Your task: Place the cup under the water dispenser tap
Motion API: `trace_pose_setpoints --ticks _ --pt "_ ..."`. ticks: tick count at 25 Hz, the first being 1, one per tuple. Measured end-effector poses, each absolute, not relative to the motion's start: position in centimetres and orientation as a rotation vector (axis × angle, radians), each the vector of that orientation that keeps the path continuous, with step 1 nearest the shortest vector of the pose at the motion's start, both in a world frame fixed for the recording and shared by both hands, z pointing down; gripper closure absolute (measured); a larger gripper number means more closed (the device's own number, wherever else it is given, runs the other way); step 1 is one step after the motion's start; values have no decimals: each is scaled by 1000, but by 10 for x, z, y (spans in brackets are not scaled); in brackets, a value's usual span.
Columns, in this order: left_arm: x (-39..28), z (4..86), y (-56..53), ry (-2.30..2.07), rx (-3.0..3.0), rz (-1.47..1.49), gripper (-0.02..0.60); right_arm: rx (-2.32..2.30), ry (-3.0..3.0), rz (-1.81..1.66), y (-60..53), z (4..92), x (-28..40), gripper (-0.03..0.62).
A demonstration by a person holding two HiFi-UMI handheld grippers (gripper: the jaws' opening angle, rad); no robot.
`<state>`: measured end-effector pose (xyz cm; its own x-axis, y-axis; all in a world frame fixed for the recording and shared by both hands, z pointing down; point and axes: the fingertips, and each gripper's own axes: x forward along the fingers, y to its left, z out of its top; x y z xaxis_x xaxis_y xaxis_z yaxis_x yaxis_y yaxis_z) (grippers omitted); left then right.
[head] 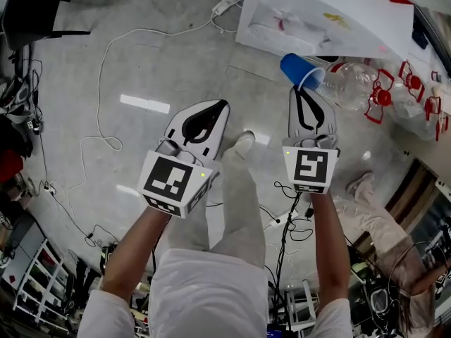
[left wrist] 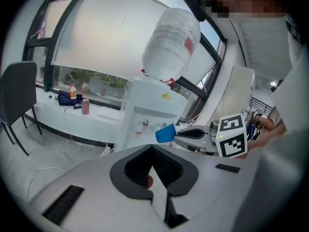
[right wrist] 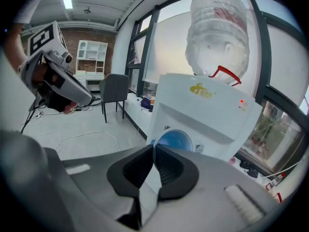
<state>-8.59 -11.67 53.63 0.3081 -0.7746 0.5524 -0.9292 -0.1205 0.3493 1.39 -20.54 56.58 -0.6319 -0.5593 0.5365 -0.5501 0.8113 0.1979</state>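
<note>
Dispenser [right wrist: 207, 115] common to all three views

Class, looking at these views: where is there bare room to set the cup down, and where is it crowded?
Bare: the dispenser's tap recess, with nothing standing in it, and the floor between the white cable and the dispenser. Crowded: the empty bottles right of the dispenser, and the cable clutter along the floor's left edge.

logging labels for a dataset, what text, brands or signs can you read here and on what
No words or numbers can be read.
Yellow logo on the dispenser: too blurred to read.
Red label on the bottle: too small to read.
Left cube and right cube: black square markers only, no words.
</note>
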Motion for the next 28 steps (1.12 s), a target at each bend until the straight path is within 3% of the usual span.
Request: trace_pose_setpoints --ticks 28 --pt "-86 617 -148 -1483 1885 371 580 363 -2093 -347 -255 711 -25 568"
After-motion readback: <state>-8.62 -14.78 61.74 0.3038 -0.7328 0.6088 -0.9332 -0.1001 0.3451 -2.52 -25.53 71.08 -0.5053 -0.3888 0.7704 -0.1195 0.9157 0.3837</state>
